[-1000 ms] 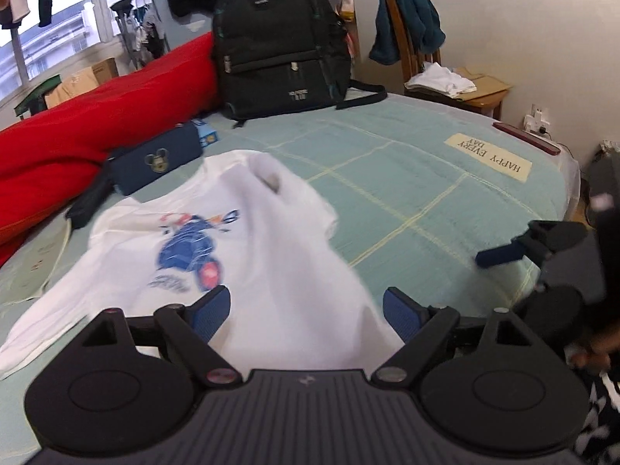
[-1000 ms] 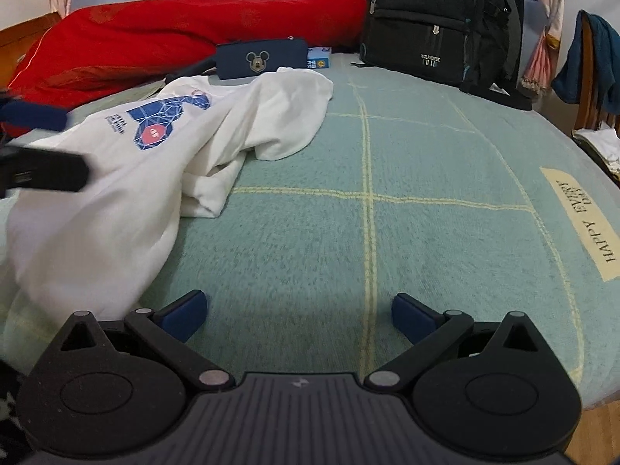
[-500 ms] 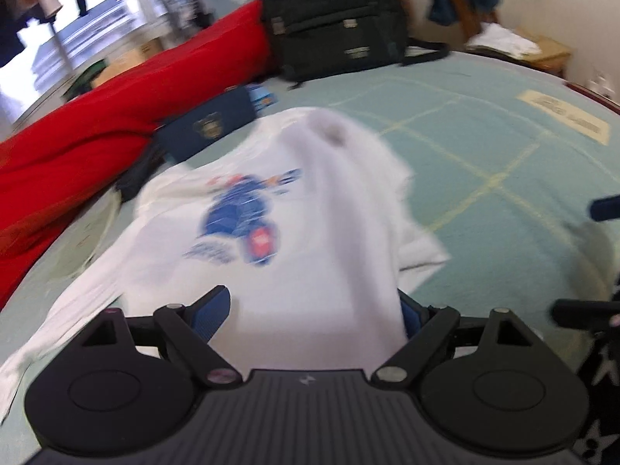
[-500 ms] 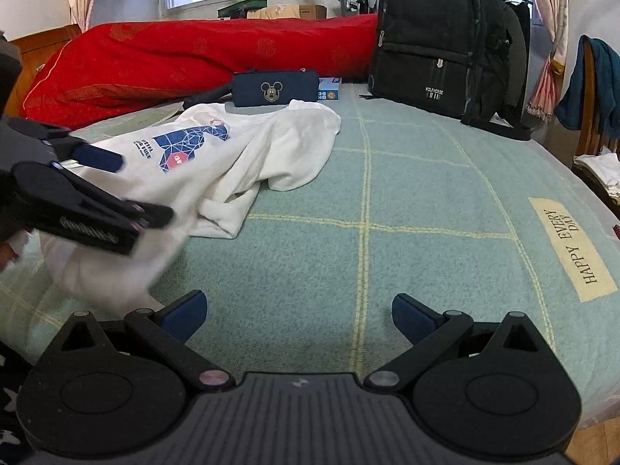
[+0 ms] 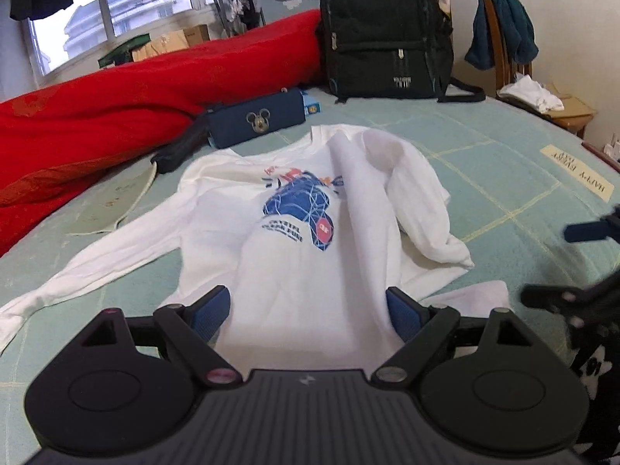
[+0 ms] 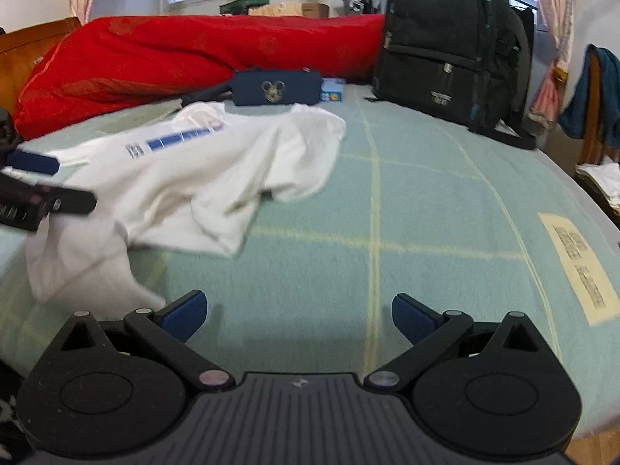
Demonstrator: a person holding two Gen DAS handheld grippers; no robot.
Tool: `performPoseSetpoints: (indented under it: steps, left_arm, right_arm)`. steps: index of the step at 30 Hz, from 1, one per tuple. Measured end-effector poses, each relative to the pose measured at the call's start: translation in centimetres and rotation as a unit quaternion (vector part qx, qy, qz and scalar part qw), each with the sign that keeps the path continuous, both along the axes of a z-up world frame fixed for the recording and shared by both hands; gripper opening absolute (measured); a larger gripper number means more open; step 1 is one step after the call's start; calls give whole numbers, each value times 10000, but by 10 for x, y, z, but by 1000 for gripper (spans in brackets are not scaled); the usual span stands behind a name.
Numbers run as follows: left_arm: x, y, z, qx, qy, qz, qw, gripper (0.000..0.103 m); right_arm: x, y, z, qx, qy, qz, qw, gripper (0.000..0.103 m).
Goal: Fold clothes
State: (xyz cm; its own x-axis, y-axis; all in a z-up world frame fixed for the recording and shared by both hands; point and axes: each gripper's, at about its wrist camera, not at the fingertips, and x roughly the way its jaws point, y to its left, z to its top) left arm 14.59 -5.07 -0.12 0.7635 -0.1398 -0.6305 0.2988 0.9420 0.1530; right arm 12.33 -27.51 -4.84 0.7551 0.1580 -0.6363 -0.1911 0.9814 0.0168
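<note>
A white shirt (image 5: pixel 302 232) is spread on the bed (image 5: pixel 503 178), in front of the backpack (image 5: pixel 387 31). Its full print and outstretched sleeve are shown only in the left view. The left gripper (image 5: pixel 308 308) is held wide apart over the hem, nothing clamped. The right gripper (image 6: pixel 298 312), also spread, is seen over bare blanket beside the shirt (image 6: pixel 217 178).

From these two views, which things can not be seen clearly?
- White shirt hem, left wrist view: hidden behind the left tongs.
- Shirt print, right wrist view: motion blurred.
- Yellow label on the bed, right wrist view: words smeared.
- Right tongs, left wrist view: cut off by the edge.
</note>
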Motion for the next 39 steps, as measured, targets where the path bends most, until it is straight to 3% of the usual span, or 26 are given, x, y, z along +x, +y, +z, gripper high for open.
performPoseSetpoints:
  steps: [9, 16, 21, 30, 33, 37, 39]
  left_arm:
    - [-10, 8, 11, -182, -260, -24, 9995, 90]
    - [-8, 11, 6, -262, -235, -44, 9994, 90]
    - [-7, 9, 3, -277, -193, -80, 9994, 90]
    - [-9, 10, 3, -248, -207, 24, 9995, 90]
    - [-10, 7, 2, -235, -209, -37, 9995, 90]
    - [-11, 6, 3, -227, -219, -53, 9995, 90]
    - [-11, 6, 3, -203, -223, -42, 9995, 90]
  right_arm:
    - [60, 38, -15, -182, -53, 243, 9995, 103]
    - [69, 15, -15, -432, -145, -785, 9959, 103]
    - [75, 10, -20, -188, -93, -662, 9976, 103]
    - [92, -37, -8, -568, -245, -1495, 9868, 103]
    - [97, -52, -3, -174, -100, -1435, 9895, 103]
    - [87, -52, -4, 695, 119, -593, 9957, 102]
    - [84, -49, -8, 1043, 311, -272, 9937, 94]
